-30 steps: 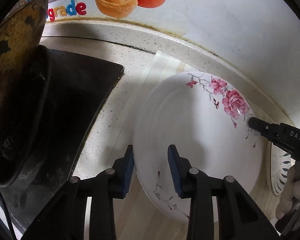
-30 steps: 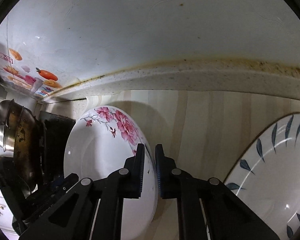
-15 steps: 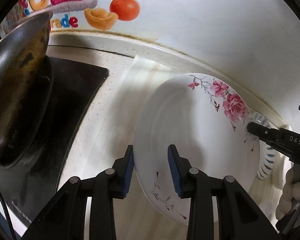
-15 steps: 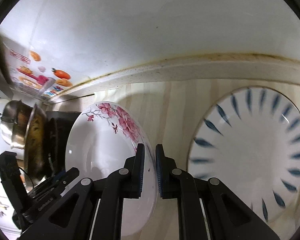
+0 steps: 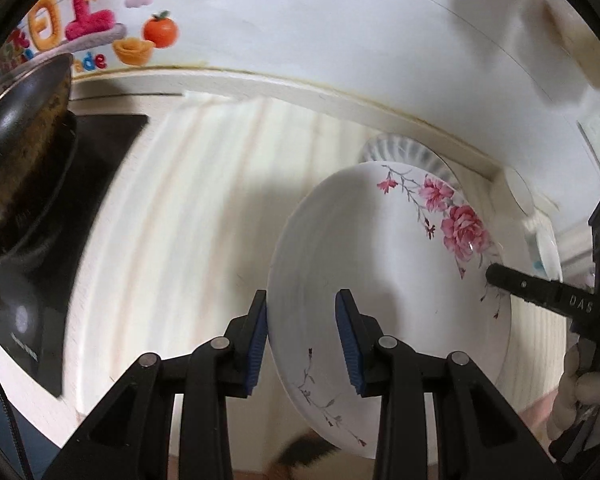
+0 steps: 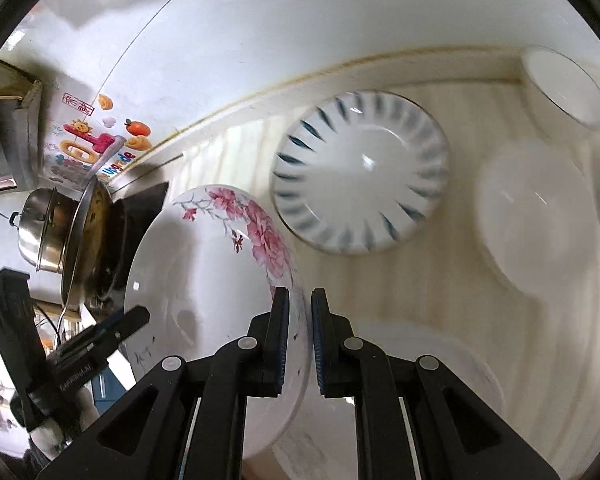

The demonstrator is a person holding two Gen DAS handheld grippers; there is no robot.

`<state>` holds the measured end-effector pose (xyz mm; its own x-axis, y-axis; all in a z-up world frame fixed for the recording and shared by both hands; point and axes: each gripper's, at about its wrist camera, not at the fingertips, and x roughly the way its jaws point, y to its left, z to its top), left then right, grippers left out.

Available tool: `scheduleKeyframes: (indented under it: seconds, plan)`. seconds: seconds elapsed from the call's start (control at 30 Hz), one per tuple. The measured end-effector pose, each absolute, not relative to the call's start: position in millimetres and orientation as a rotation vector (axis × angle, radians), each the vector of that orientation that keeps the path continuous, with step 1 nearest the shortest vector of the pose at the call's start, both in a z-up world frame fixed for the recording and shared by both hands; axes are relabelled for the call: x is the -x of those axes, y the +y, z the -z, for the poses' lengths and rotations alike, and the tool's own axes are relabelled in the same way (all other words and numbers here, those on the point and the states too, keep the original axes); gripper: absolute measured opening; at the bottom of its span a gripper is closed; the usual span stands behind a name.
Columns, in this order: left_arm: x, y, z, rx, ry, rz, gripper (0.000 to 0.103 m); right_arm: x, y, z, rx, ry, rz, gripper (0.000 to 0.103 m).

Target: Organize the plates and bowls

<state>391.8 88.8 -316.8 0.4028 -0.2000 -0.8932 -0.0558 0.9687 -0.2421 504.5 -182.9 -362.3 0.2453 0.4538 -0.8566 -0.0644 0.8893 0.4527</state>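
A white plate with pink flowers [image 5: 388, 264] is held off the counter, tilted on edge. My left gripper [image 5: 302, 338] straddles its near rim with a gap at the right pad. My right gripper [image 6: 300, 334] is shut on the opposite rim of the same flowered plate [image 6: 204, 264]; its finger [image 5: 540, 292] shows in the left wrist view. A blue-leaf plate [image 6: 360, 172] lies flat on the counter beyond, and it peeks out behind the flowered plate in the left wrist view [image 5: 404, 152]. White bowls [image 6: 540, 216] sit to the right.
A black stove top [image 5: 60, 208] with a dirty wok [image 5: 20, 120] stands at the left. A steel pot [image 6: 44, 228] is behind it. The tiled wall [image 5: 340, 32] with fruit stickers runs along the back. Another white dish [image 6: 564, 88] sits at the far right corner.
The flowered plate has been lifted and carried right, away from the stove. The blue-leaf plate and the white bowls have come fully into the right wrist view.
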Motion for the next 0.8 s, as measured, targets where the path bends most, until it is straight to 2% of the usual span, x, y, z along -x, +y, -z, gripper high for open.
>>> scheduleKeyframes:
  seconds: [0.3, 0.8]
  plan:
    - [-362.6, 17.5, 343.1, 0.171, 1.224, 0.170, 0.031, -433.5, -260.1, 378.0, -0.401, 1.304, -0.282, 0.013]
    - [-365.2, -43.6, 374.3, 0.022, 1.301, 0.185, 0.031, -409.8, -310.0, 407.6, -0.391, 1.330, -0.212, 0.013]
